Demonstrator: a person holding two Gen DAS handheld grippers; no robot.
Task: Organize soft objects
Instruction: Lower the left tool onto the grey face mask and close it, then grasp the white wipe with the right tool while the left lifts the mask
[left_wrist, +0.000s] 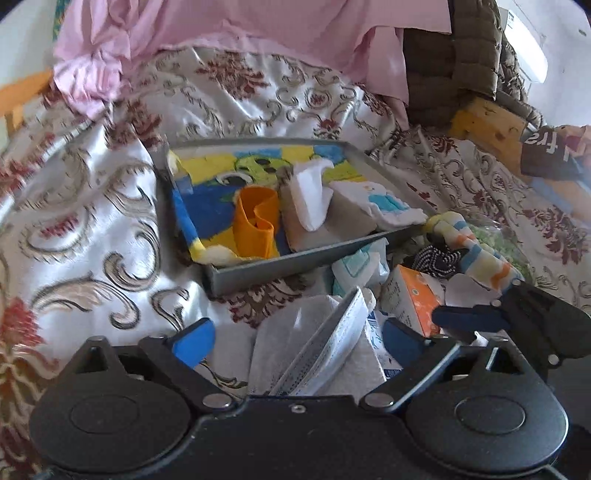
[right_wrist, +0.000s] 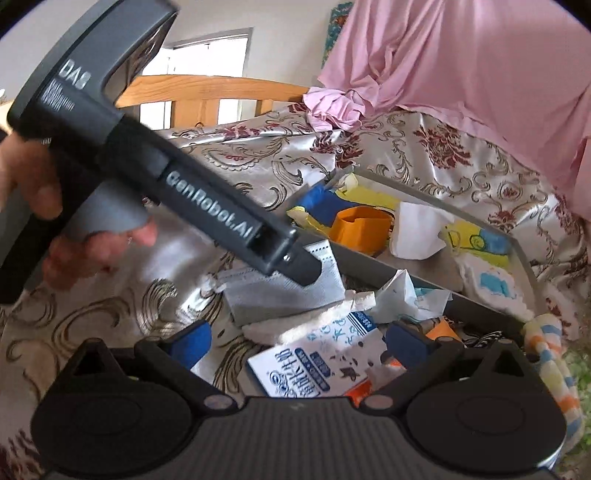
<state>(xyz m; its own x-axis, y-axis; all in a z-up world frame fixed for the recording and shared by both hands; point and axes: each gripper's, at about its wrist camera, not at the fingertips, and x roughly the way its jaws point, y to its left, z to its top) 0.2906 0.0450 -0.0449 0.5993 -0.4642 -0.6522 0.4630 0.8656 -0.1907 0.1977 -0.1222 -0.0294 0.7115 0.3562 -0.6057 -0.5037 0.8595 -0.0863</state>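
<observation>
Bed: floral satin bedspread (left_wrist: 92, 206) covers it, with a pink cloth (left_wrist: 229, 26) heaped at the far edge; wooden frame behind.
Tray: grey tray (left_wrist: 280, 264) sits mid-bed, its long axis slanting from near left to far right; a colourful cartoon towel (left_wrist: 210, 206) lines it.
In tray: orange band (left_wrist: 255, 225) standing on edge, a white folded mask (left_wrist: 308, 195), and a white sock with a blue figure (left_wrist: 388, 206) at the right end.
Pile: just outside the tray's near edge lie a grey face mask (left_wrist: 325, 354), a printed tissue pack (right_wrist: 314, 365), an orange carton (left_wrist: 413, 299), a striped sock (left_wrist: 480, 254) and a dark speckled item, too overlapped to sort out.
Left gripper (left_wrist: 299, 341): fingers spread wide, nothing gripped; the face mask lies between them, its long edge pointing toward the tray.
Right gripper (right_wrist: 308, 345): fingers wide apart over the tissue pack, not pressing on it.
Hidden: the left gripper's body crosses the right wrist view and covers part of the mask; a hand (right_wrist: 33, 192) holding it is blurred.
</observation>
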